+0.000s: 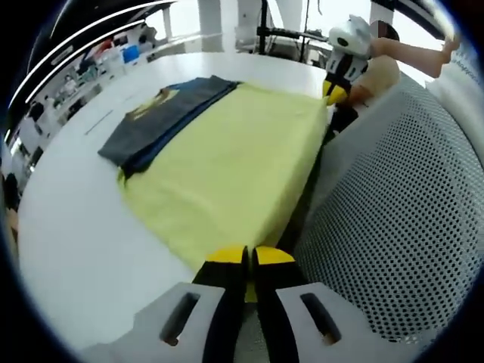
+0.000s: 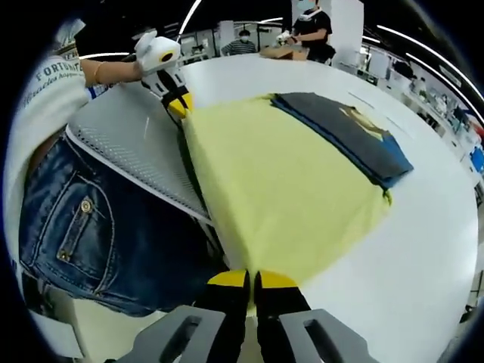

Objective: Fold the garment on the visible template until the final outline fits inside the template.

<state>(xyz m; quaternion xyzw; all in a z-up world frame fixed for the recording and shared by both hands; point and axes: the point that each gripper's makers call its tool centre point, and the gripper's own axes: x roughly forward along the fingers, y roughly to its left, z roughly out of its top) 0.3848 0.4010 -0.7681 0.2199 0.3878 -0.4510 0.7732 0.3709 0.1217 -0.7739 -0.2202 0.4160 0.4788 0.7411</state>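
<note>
Yellow garment (image 1: 227, 178) edge pinched, both grippers (image 1: 247, 259) (image 2: 252, 278)

A folded garment (image 1: 162, 113) lies on the template sheet's (image 1: 234, 174) far side; both rest on the table (image 1: 83, 249).

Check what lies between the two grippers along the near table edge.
The yellow cloth's edge spans between the left gripper and the right gripper, each apparently pinching a corner, in the left gripper view.

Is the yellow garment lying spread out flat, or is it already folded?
Cannot tell how far. The yellow garment lies flat as a rectangle, both grippers pinching its near edge.
</note>
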